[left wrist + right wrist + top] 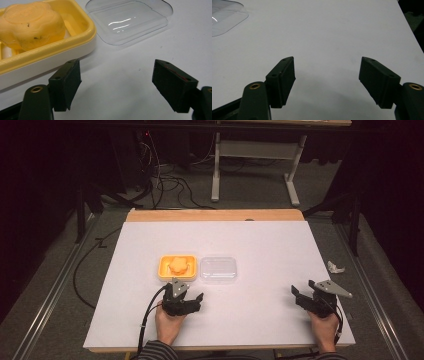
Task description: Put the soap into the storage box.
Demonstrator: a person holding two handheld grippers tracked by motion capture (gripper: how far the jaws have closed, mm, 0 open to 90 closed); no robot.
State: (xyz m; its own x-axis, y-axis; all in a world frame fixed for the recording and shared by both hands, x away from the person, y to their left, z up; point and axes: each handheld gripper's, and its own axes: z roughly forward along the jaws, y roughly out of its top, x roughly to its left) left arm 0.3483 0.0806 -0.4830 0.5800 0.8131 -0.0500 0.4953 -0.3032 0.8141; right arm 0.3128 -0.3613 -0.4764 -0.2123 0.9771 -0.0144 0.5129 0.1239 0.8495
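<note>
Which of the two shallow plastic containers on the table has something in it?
The yellow soap dish, left of the clear plastic lid, holds an orange soap bar; the clear one lies empty.

High view looks down from above the near edge of the table (280, 250); gripper views sit low and close — both share the clear lid (127, 21).
</note>
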